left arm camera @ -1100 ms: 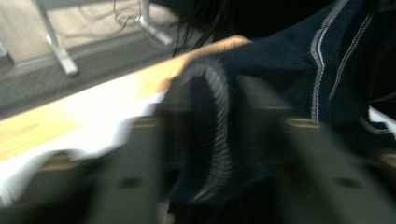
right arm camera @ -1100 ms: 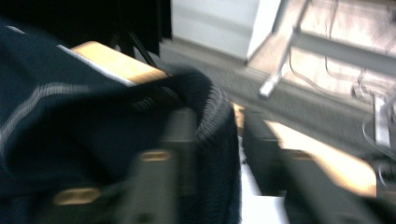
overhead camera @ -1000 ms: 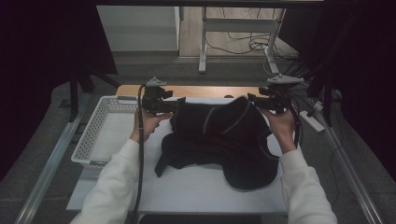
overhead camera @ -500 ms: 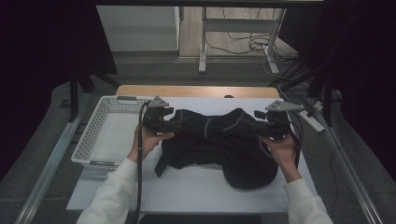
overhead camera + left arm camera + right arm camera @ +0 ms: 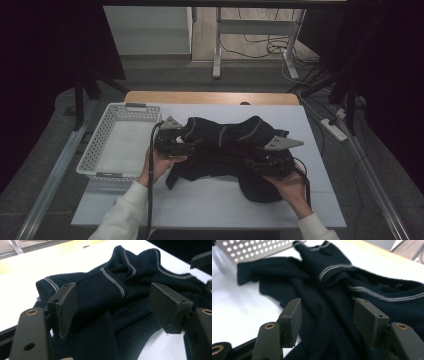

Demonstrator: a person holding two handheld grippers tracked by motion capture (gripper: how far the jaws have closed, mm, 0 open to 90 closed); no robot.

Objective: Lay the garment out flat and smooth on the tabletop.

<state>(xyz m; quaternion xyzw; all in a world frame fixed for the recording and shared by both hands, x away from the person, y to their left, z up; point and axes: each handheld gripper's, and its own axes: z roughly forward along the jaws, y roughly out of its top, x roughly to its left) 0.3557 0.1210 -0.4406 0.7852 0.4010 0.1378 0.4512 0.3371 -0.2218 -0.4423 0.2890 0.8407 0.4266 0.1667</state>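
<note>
Both grippers released over the dark garment [image 5: 230, 150]

Left gripper [image 5: 112, 302] and right gripper [image 5: 325, 320] stand wide apart above the cloth; any contact is unclear, folds hiding its lower layers.

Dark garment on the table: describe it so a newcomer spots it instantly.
On the white table top, right of the white perforated basket, lies a crumpled dark navy garment between the left tongs and right tongs. Pale stitched seam lines mark it out.
</note>
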